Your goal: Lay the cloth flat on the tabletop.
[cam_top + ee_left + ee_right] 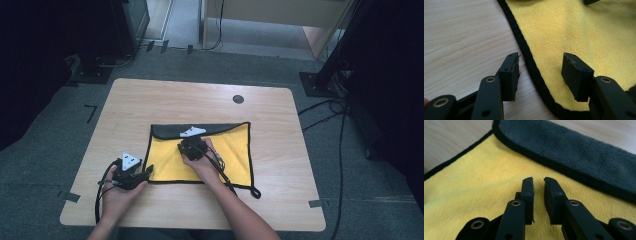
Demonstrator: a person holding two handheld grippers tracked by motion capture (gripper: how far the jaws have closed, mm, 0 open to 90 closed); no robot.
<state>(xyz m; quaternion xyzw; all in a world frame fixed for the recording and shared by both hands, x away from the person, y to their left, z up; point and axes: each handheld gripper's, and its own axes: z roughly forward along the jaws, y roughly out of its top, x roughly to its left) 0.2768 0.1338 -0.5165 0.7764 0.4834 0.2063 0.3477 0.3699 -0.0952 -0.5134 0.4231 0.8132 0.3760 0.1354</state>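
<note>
My forearms are bare, no sleeves; my left gripper and right gripper are black, each topped with a grey three-cornered plate and trailing a black cable; the jaws carry brass-ringed holes, small screws and pads frayed at the tips.

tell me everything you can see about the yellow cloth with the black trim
The yellow fleecy cloth with black stitched trim lies flat on the light wooden table, its far edge folded over to show a dark grey underside. A small black loop hangs at its near right corner. The right gripper hovers over its middle; the left gripper straddles its near left edge, jaws apart.
</note>
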